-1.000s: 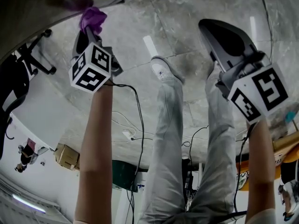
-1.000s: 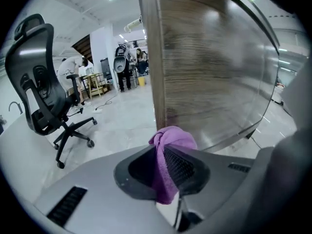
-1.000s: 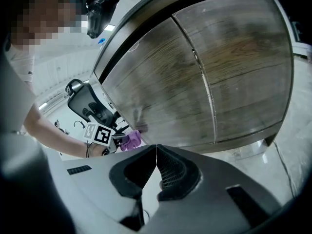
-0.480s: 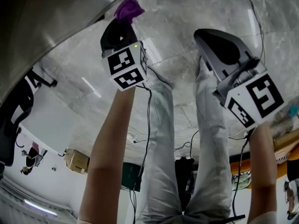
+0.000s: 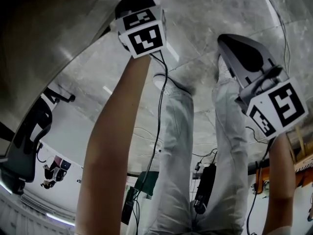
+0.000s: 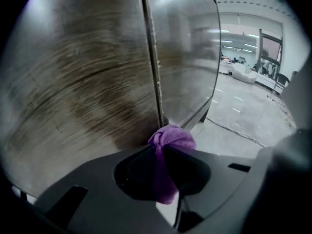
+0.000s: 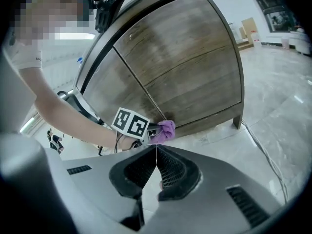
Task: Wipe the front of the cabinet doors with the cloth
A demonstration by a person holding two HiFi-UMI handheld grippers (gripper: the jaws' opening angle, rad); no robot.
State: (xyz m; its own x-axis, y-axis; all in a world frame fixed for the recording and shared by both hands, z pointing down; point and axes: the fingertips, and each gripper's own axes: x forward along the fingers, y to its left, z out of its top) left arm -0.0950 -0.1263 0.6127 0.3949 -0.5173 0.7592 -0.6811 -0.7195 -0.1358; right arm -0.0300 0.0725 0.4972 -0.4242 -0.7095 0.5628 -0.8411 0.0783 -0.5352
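A soft purple cloth [image 6: 171, 139], bunched and fuzzy, against cabinet doors [image 6: 83, 77] of streaky brown wood grain with a dull sheen; the grey stone-look floor [image 7: 273, 111] shines, polished and veined.

We see a pale grey polished stone-tile floor [image 7: 278, 91]. A brown wooden cabinet [image 7: 185, 67] stands on it on short legs. A thin black cable [image 7: 263, 150] trails over the tiles from beside the cabinet's corner leg. Tan cardboard boxes [image 7: 249, 28] sit well beyond the cabinet.
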